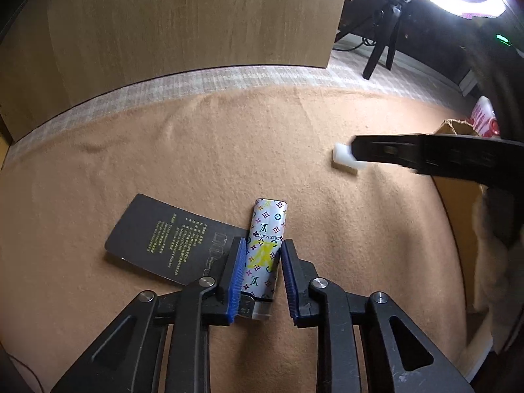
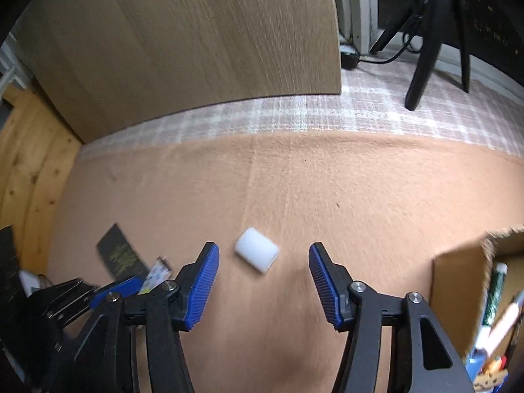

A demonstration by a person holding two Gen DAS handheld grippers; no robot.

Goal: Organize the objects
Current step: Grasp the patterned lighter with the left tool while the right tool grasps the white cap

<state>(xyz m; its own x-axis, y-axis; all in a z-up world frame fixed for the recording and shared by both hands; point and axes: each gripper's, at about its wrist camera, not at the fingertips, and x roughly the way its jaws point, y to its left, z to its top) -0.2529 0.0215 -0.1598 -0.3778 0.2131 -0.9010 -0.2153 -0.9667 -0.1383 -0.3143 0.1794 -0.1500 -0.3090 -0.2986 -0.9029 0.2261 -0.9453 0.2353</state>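
my left gripper (image 1: 262, 245) has its jaws nearly closed, pads against the patterned lighter (image 1: 266, 245), while my right gripper (image 2: 263, 255) stands half open around the untouched white block (image 2: 256, 254).

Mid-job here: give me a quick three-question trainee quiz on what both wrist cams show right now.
1. True or false: the left gripper is closed on the lighter.
2. What lies ahead of the right gripper's open jaws? A) white block B) black card C) box
3. Fill in: the black card lies beside the ____.

Key: 1 true. 2 A, the white block, not gripped. 3 lighter.
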